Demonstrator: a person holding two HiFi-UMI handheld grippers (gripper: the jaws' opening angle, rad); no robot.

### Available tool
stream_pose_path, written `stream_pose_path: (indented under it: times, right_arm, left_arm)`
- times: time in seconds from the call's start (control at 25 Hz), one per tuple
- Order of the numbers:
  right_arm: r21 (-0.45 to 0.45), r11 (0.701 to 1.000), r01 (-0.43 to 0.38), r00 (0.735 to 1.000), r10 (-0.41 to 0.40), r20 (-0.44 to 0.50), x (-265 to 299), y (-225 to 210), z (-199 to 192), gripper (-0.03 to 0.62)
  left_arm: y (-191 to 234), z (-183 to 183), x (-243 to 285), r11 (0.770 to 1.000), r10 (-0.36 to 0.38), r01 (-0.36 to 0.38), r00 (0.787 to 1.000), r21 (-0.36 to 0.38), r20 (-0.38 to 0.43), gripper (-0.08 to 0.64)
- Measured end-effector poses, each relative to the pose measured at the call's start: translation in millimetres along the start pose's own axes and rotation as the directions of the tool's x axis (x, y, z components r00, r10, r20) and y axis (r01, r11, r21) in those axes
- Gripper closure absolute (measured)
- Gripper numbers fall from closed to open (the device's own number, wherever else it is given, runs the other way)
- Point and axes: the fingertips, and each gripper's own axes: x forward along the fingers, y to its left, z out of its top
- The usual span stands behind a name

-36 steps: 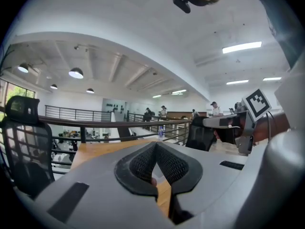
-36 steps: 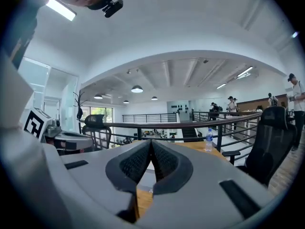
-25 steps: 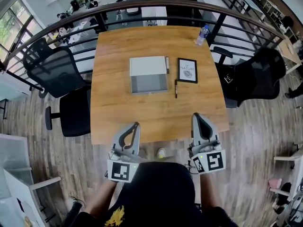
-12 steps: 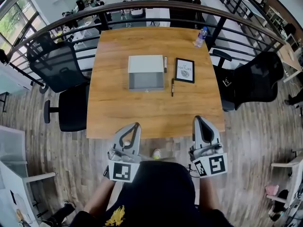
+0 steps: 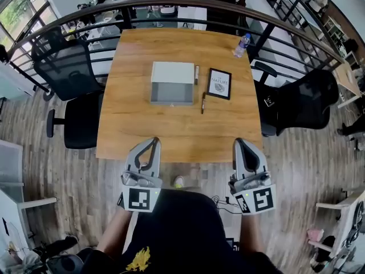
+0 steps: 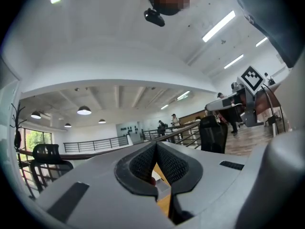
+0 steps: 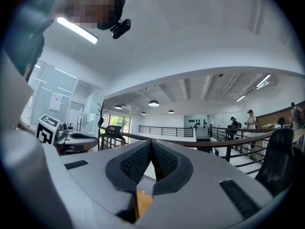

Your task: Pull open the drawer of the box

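Seen from the head view, a white-topped box [image 5: 173,73] sits on a wooden table [image 5: 131,130], with its long side running left to right. A grey side of the box faces the person. Whether that grey part is a shut drawer front or a drawer already drawn out cannot be told from here.

Both tools hang on the person's side of the box, well apart from it, over the table's near edge. The left gripper [image 5: 154,141] lines up almost straight with the box. The right gripper [image 5: 239,142] stands farther off to the side, so the left one is nearer. Any reach for the grey side would run straight forward.

Just right of the box lie a marker [image 5: 197,75], a pen [image 5: 202,103] and a book [image 5: 219,84]. A water bottle [image 5: 242,44] stands beyond the box, to its right.

The two gripper views show what the head view cannot: each pair of ribbed pads pressed together at the tips, pinching nothing. Both point level across the room, with only a sliver of tabletop below. Only the head view shows the whole box.
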Motion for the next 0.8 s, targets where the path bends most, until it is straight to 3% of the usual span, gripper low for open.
stream_pose_path:
  times: [0.12, 0.2, 0.56, 0.8]
  right_arm:
    - [-0.011, 1.000, 0.016, 1.000, -0.016, 0.017, 1, -10, 6, 0.596]
    - [-0.007, 1.000, 0.025, 0.999, -0.024, 0.026, 1, -16, 2, 0.597]
    - [0.039, 0.998, -0.057, 0.998, 0.057, -0.001, 17, -21, -12, 0.597]
    - [-0.067, 0.983, -0.169, 0.985, 0.171, 0.019, 63, -23, -16, 0.597]
  left_arm:
    - [9, 4, -1, 0.983, 0.062, -0.056, 0.998, -0.174, 0.031, 0.545]
    - [3, 1, 1, 0.976, 0.059, -0.051, 0.998, -0.210, 0.033, 0.545]
    - [-13, -36, 7, 0.980, -0.020, 0.004, 0.997, -0.198, -0.078, 0.545]
    - [56, -91, 12, 0.980, 0.119, -0.132, 0.989, -0.151, -0.093, 0.545]
